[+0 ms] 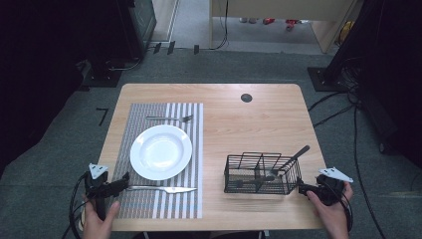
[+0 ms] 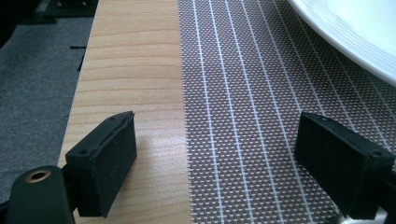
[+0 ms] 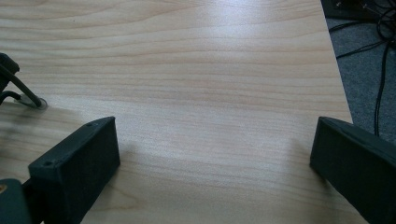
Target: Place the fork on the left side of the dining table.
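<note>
Left claw point(image 1: 123, 180) low at the near left edge of the light wooden tabletop point(image 1: 249, 124), jaws spread wide and holding nothing; in the left gripper view one jaw sits over bare wood, the other over the grey woven placemat with white stripes point(image 2: 243, 93). Silver table knife point(image 1: 161, 189) lies flat on the placemat just ahead of this claw, handle end at the jaws, blade pointing right. Round white ceramic plate point(image 1: 160, 152) rests on the placemat just beyond the knife; a silver fork point(image 1: 169, 118) lies past the plate. Further right, black wire cutlery basket point(image 1: 262, 174) stands on bare wood with a dark-handled utensil point(image 1: 291, 160) leaning in it. Right claw point(image 1: 301, 187) just beside the basket's near right corner, jaws wide apart, empty
</note>
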A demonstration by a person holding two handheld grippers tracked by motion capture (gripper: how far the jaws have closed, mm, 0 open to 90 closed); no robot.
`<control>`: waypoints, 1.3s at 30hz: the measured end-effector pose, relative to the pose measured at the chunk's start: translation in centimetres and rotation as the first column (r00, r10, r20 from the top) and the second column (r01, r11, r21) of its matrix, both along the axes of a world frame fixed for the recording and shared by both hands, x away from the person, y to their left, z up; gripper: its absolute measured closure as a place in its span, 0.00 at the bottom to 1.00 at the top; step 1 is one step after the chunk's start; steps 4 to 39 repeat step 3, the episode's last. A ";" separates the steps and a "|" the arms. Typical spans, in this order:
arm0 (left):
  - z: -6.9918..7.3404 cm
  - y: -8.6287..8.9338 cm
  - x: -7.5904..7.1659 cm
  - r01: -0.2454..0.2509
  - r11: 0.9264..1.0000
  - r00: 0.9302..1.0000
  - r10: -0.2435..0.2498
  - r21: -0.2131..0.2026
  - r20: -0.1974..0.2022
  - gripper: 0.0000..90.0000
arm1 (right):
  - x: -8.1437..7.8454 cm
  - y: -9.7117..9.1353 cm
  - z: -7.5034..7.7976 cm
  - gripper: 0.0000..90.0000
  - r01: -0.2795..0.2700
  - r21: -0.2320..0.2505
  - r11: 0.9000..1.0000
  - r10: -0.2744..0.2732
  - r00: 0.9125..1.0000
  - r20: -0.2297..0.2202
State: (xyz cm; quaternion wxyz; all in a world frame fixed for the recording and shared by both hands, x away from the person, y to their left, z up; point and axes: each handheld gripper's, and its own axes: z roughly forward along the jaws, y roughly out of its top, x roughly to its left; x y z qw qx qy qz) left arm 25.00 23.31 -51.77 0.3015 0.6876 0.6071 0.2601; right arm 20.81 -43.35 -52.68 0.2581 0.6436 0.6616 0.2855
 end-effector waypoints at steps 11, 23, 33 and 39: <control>0.0 0.0 0.0 0.000 1.000 1.000 0.000 0.000 0.000 0.14 | 0.0 0.0 0.0 0.01 0.000 0.000 1.000 0.000 1.000 0.000; 0.0 0.0 0.0 0.000 1.000 1.000 0.000 0.000 0.000 0.14 | 0.0 0.0 0.0 0.01 0.000 0.000 1.000 0.000 1.000 0.000; 0.0 0.0 0.0 0.000 1.000 1.000 0.000 0.000 0.000 0.14 | 0.0 0.0 0.0 0.01 0.000 0.000 1.000 0.000 1.000 0.000; 0.0 0.0 0.0 0.000 1.000 1.000 0.000 0.000 0.000 0.14 | 0.0 0.0 0.0 0.01 0.000 0.000 1.000 0.000 1.000 0.000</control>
